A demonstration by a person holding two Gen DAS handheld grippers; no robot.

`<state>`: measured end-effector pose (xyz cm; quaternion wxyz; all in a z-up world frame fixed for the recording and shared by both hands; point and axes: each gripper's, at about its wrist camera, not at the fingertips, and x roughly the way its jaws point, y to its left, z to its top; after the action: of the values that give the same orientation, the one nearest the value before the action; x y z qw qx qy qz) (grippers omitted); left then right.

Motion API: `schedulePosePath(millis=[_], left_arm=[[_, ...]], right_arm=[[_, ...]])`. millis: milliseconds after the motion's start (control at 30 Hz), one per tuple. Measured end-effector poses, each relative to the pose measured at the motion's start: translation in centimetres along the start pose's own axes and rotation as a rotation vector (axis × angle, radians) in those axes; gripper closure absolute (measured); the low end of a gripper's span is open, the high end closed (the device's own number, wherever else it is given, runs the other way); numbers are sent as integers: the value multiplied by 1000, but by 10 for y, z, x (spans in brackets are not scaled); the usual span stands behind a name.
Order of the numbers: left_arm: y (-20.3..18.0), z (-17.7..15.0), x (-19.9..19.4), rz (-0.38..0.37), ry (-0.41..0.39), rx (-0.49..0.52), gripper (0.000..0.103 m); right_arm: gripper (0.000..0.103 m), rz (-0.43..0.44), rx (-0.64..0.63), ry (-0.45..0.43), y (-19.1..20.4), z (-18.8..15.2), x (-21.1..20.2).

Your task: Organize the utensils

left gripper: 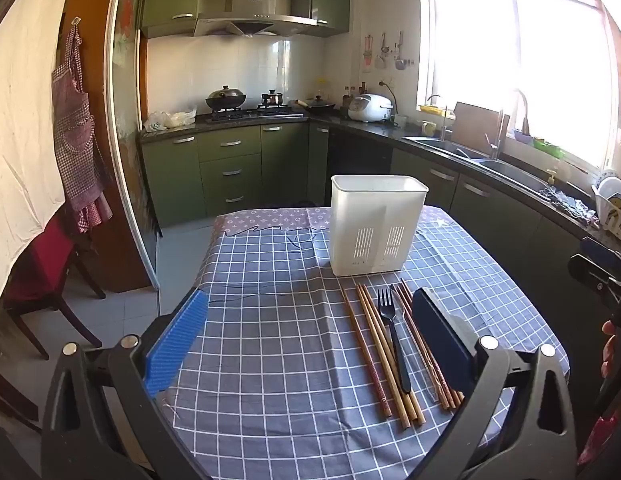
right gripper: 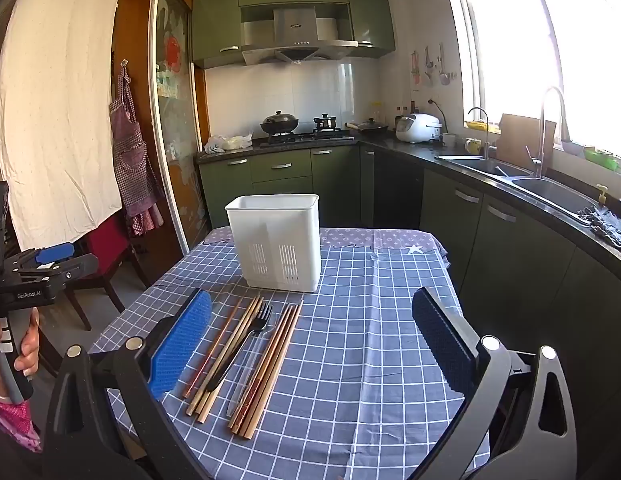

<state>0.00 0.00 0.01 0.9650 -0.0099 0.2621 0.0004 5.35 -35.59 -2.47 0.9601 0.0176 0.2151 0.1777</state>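
Observation:
A white utensil holder (left gripper: pixel 374 226) stands upright on the checked tablecloth (left gripper: pixel 270 320); it also shows in the right wrist view (right gripper: pixel 276 242). In front of it lie several wooden chopsticks (left gripper: pixel 380 356), a black fork (left gripper: pixel 394 340) and a clear plastic utensil (right gripper: pixel 246 376). They also show in the right wrist view, chopsticks (right gripper: pixel 270 368) and fork (right gripper: pixel 242 350). My left gripper (left gripper: pixel 310 316) is open and empty above the table, its right finger over the utensils. My right gripper (right gripper: pixel 312 320) is open and empty, the utensils near its left finger.
The table (right gripper: pixel 390 320) stands in a kitchen with green cabinets (left gripper: pixel 230 168), a stove (left gripper: pixel 250 112) and a sink (right gripper: pixel 510 176) on the right. A red chair (left gripper: pixel 42 276) stands left of the table. The other gripper shows at each view's edge.

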Motion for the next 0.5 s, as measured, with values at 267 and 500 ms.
schedulePosePath(millis=[267, 500], left_arm=[[1, 0, 0, -10, -2, -6, 6], [1, 0, 0, -4, -1, -5, 6]], right_arm=[[4, 1, -3, 0, 0, 0, -1], [4, -1, -7, 7, 3, -3, 6]])
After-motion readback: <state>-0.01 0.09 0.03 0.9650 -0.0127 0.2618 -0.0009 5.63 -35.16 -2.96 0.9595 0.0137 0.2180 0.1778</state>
